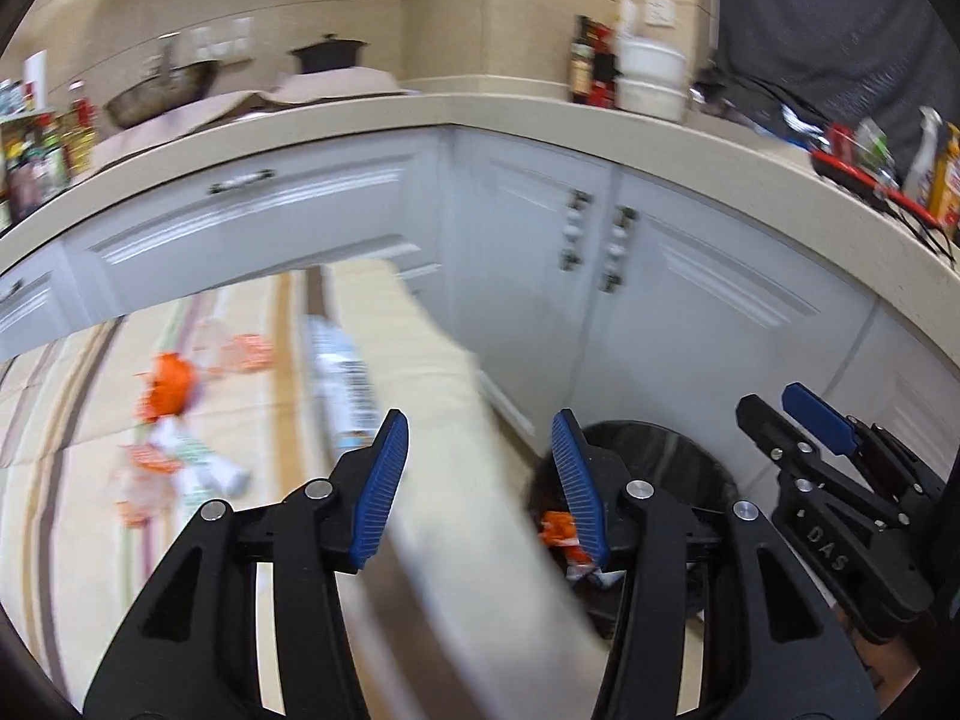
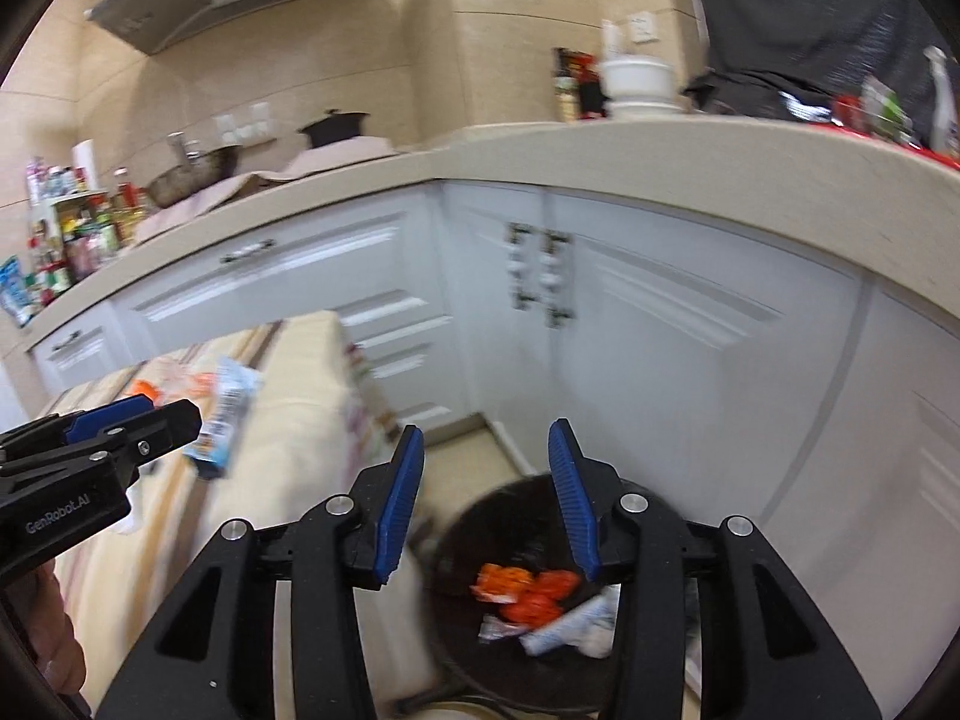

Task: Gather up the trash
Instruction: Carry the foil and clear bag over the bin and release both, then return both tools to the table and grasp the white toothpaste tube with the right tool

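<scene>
My left gripper (image 1: 480, 426) is open and holds nothing, hovering over the corner of a table draped in a cream striped cloth (image 1: 72, 456). Orange wrappers (image 1: 168, 387) and a blue-white packet (image 1: 342, 378) lie blurred on that cloth. On the floor to the right stands a black bin (image 1: 690, 462) holding orange wrappers (image 1: 558, 531). My right gripper (image 2: 487, 432) is also open and empty, above the bin (image 2: 510, 510), where orange wrappers (image 2: 528, 591) and a white packet (image 2: 570, 630) lie. Each gripper appears in the other's view: the right gripper (image 1: 780, 405) and the left gripper (image 2: 171, 411).
White cabinet doors (image 2: 690, 330) meet in a corner right behind the bin. A beige counter (image 1: 420, 114) above carries bottles, a dark pot (image 1: 327, 54) and white bowls (image 1: 651, 75). A person in dark clothing (image 2: 810, 18) stands at the top right.
</scene>
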The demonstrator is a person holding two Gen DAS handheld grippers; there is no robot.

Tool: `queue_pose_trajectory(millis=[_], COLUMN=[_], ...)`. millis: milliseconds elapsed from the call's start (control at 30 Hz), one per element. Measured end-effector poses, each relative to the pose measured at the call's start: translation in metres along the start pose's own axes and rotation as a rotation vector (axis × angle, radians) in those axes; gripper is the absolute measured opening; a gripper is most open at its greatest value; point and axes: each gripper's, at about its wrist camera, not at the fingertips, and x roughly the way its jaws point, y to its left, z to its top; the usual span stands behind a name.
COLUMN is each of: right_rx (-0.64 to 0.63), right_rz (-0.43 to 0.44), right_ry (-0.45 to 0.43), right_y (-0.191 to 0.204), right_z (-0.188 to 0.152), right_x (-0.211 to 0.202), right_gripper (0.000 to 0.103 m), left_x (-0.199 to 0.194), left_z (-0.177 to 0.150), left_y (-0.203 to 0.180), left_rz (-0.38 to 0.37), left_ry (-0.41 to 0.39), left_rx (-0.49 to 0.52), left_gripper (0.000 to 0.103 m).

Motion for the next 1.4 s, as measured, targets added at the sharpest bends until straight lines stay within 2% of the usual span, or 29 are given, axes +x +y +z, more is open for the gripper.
queue_pose_trajectory(millis=[333, 567, 767, 1000, 1200, 1400], right_rx=[-0.128, -0.205, -0.274, -0.316, -0.354, -0.38], right_rz=[0.19, 0.287, 0.337, 0.348, 0.33, 0.311], right_ry=[-0.009, 0.021, 0.083, 0.177, 0.284, 0.375], right_y=[0.099, 0.157, 0.201, 0.227, 0.24, 0.245], right_z=[0.01, 0.007, -0.004, -0.018, -0.03, -0.042], right_x=[0.004, 0.008, 0.021, 0.038, 0.055, 0.067], right_gripper=[0.046, 0.046, 0.046, 0.046, 0.046, 0.046], left_x=[-0.046, -0.071, -0.08, -0.079, -0.072, -0.063], left_z=[-0.014, -0.036, -0.054, -0.071, -0.079, -0.081], left_y=[0.125, 0.191, 0.231, 0.263, 0.276, 0.272], left_rz=[0.214, 0.317, 0.349, 0.363, 0.344, 0.3], left_ry=[-0.027, -0.023, -0.006, 0.024, 0.055, 0.073], left_rx=[-0.167, -0.257, -0.328, -0.38, -0.406, -0.401], left_gripper=[0.049, 0.049, 0.049, 0.049, 0.049, 0.049])
